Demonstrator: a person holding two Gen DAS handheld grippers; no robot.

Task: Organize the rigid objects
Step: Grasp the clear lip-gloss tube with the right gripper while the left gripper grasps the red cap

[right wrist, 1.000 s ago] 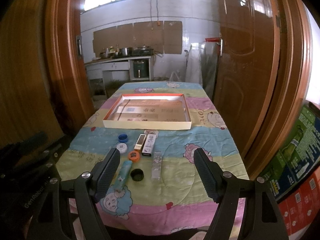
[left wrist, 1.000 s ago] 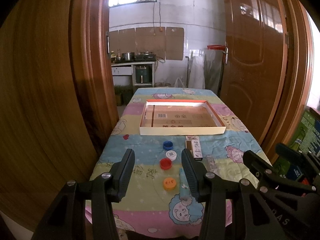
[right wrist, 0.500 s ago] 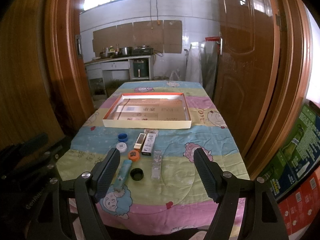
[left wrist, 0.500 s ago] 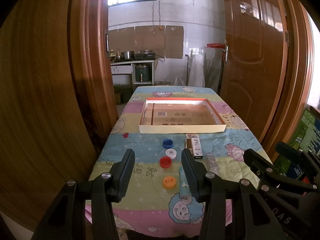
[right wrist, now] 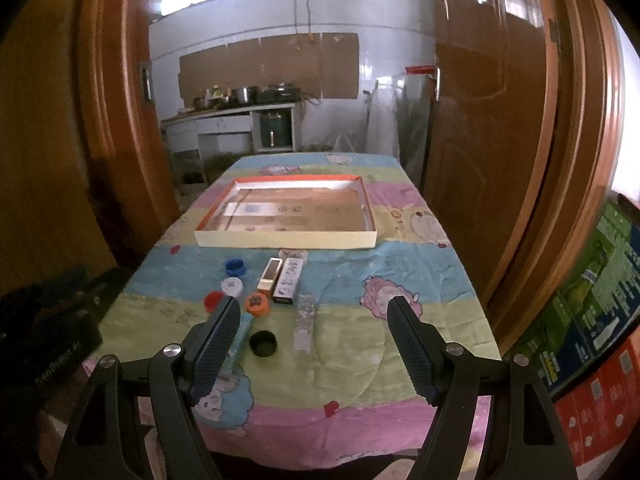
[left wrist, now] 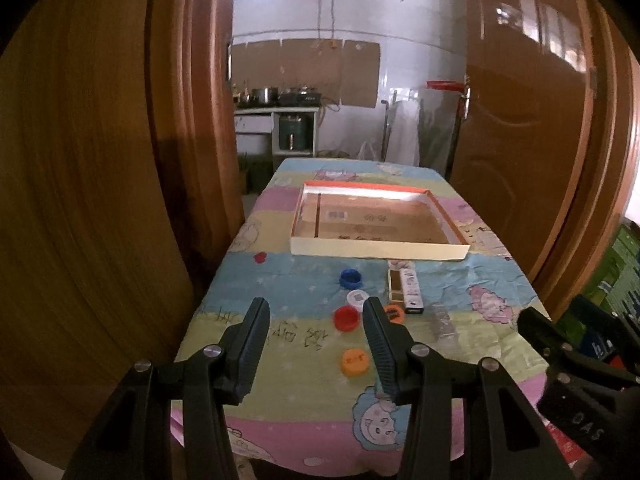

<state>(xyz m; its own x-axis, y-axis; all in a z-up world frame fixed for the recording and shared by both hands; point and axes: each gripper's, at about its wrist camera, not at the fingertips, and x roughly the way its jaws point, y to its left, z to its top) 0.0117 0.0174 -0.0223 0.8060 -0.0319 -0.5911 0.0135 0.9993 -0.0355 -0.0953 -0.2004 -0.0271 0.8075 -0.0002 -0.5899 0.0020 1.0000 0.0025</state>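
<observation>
A shallow cardboard box lid (left wrist: 376, 249) (right wrist: 286, 238) lies in the middle of the cloth-covered table. In front of it are several bottle caps: blue (left wrist: 350, 278) (right wrist: 235, 266), white (left wrist: 357, 298) (right wrist: 232, 286), red (left wrist: 346, 317) (right wrist: 212, 300), orange (left wrist: 355, 361) (right wrist: 257, 303) and black (right wrist: 263, 343). Two small slim boxes (left wrist: 405, 286) (right wrist: 280, 275), a clear strip (right wrist: 305, 322) and a teal tube (right wrist: 243, 330) lie beside them. My left gripper (left wrist: 316, 312) hovers open above the near caps, holding nothing. My right gripper (right wrist: 314, 314) hangs open and wide over the table's near half, empty.
The table (right wrist: 400, 272) stands in a doorway between wooden door panels (left wrist: 100, 200) (right wrist: 500, 140). Printed cartons (right wrist: 592, 300) are stacked on the floor at the right. A kitchen counter (right wrist: 240, 120) with pots lies beyond the table.
In the left wrist view the table and caps sit slightly higher and closer, as the left gripper came forward and down a little. The right gripper's view is unchanged.
</observation>
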